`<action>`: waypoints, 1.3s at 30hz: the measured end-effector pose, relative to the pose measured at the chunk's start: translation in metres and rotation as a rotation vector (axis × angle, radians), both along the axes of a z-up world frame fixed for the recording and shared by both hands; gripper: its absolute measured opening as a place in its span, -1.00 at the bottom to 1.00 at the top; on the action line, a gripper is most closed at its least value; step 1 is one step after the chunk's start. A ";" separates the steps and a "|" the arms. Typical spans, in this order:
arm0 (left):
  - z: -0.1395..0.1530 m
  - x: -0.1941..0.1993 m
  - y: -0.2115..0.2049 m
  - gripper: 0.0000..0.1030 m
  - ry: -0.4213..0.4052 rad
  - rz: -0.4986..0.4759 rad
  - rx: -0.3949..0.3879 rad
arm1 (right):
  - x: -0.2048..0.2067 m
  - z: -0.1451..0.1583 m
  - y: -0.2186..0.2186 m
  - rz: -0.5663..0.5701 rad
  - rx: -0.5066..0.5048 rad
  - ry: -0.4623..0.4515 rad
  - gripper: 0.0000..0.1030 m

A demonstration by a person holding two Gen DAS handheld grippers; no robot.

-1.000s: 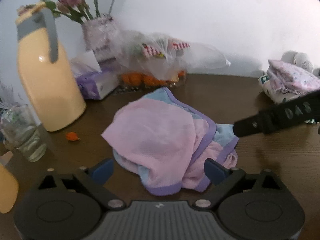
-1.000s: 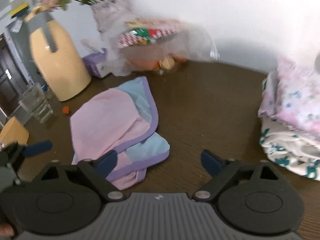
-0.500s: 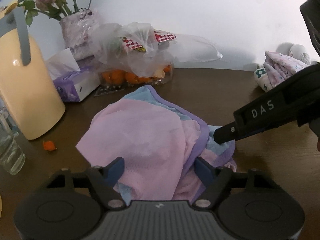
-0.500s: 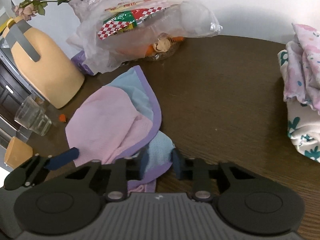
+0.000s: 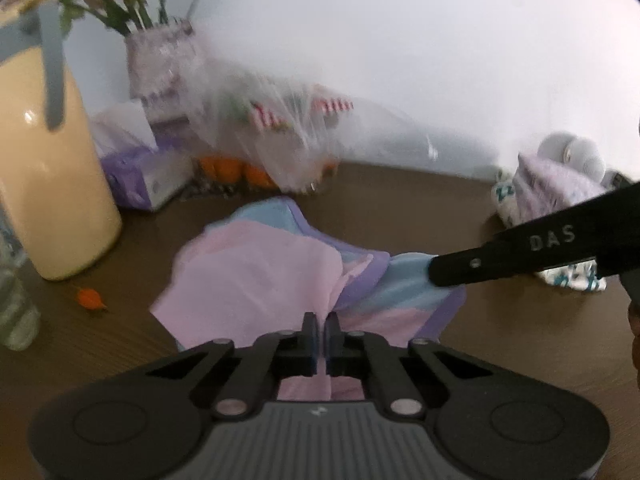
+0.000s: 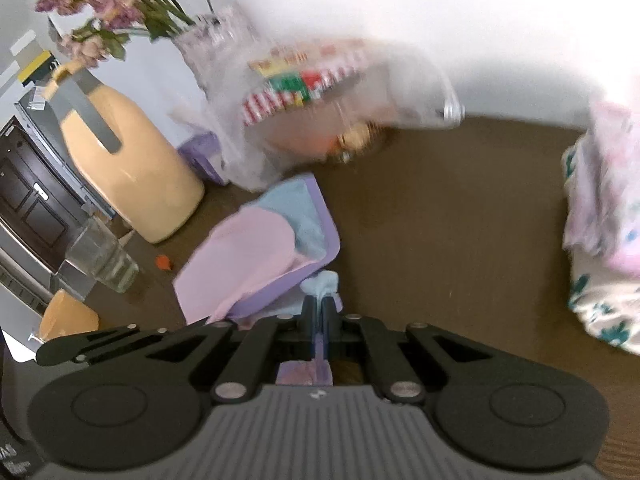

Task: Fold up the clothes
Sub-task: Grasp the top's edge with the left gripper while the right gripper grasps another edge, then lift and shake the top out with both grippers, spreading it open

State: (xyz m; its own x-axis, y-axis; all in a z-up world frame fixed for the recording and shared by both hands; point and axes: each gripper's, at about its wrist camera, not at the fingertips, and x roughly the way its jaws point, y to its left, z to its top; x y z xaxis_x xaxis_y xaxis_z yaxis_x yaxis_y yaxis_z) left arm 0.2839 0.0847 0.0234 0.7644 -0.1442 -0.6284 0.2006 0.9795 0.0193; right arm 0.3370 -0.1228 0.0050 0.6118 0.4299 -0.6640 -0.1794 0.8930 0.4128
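At six o'clock in each wrist view, the left claw (image 5: pixel 321 330) and right claw (image 6: pixel 319 312) have just closed, each clamped on an edge of the pink-and-blue garment (image 5: pixel 256 276), which lies crumpled mid-worktop (image 6: pixel 440 216). Folding has barely begun: judged from its rumpled layers, spreading and every fold remain. At three o'clock, farther back, folded clothes (image 6: pixel 600 240) already sit stacked.

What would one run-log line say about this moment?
left tool: shut on pink, blue and purple cloth garment | right tool: shut on its blue corner | stage: both just closed, fold not yet made
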 end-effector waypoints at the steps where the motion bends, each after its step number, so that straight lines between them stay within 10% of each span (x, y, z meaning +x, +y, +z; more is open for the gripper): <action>1: 0.009 -0.004 0.003 -0.97 -0.019 0.010 0.002 | -0.003 0.008 -0.001 0.000 -0.008 -0.019 -0.96; 11: 0.135 -0.083 0.040 -0.98 -0.296 0.094 0.025 | -0.064 0.131 -0.043 -0.091 -0.144 -0.272 -0.96; 17: 0.145 -0.151 0.061 -0.98 -0.332 0.078 0.029 | -0.141 0.174 -0.089 -0.133 -0.292 -0.379 -0.96; 29: 0.005 -0.266 0.087 -0.98 0.051 0.003 -0.044 | -0.302 0.072 -0.162 -0.088 -0.376 -0.096 -0.96; 37: -0.017 -0.271 0.097 -0.93 0.137 0.030 -0.066 | -0.332 0.017 -0.169 -0.107 -0.346 0.044 -0.94; 39: -0.012 -0.271 0.099 -0.66 0.137 0.046 -0.057 | -0.334 0.013 -0.173 -0.120 -0.340 0.070 -0.74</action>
State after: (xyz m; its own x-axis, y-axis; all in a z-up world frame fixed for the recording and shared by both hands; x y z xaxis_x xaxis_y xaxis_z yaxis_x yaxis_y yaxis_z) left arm 0.0133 0.1835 0.0113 0.6785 -0.1493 -0.7193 0.1525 0.9864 -0.0610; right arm 0.0035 -0.2959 0.0183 0.5927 0.1054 -0.7985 -0.0466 0.9942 0.0967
